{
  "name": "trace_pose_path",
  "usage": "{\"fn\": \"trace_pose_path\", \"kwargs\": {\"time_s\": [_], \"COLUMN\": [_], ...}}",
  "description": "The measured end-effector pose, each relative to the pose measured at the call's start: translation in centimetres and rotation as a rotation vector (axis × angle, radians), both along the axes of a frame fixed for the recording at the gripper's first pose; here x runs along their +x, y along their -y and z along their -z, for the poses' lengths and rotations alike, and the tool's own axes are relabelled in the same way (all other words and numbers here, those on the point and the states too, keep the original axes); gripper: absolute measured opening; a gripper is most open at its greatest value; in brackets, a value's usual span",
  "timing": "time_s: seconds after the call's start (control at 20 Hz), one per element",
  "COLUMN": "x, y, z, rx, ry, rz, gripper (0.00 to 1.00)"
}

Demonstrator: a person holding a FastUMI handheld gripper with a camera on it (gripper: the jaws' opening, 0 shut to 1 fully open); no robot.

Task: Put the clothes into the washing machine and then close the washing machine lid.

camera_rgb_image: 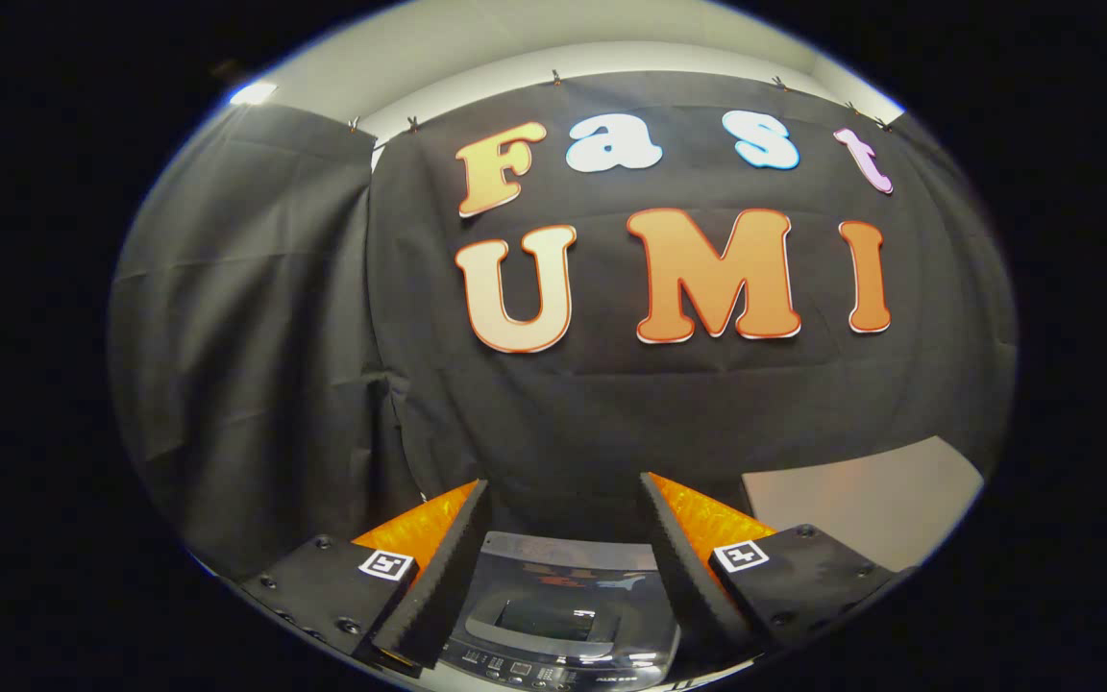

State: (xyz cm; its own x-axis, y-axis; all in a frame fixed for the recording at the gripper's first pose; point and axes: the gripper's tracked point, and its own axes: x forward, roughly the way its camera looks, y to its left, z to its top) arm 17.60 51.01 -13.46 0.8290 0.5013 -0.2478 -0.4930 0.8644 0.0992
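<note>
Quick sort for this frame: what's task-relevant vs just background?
Task-relevant:
- washing machine, seen between the fingers, its lid down
- gripper, fingers apart, holding nothing

Background:
- black cloth wall beyond the machine
- pale panel beside the wall
- ceiling light

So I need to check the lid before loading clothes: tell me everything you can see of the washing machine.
The washing machine is a top-loader seen from above and in front, low between the open tongs, whose fingers frame it without touching. Its top looks like glossy grey plastic. The lid, with a dark, reflective window, appears shut. A control panel with small buttons runs along the near edge. It stands against the black cloth wall. No clothes lie on it.
</note>
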Motion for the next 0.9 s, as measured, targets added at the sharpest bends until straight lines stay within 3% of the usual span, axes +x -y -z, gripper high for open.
{"fn": "trace_pose_path", "kwargs": {"time_s": [0.2, 0.5, 0.9], "x": [-2.5, -5.2, -10.5], "y": [7.0, 21.6, 35.6], "z": [-5.9, -11.5, -15.3], "rx": [0.082, -0.001, -0.025], "ry": [0.006, 0.121, 0.201], "rz": [-0.011, 0.131, 0.258], "gripper": [0.98, 0.98, 0.98]}}
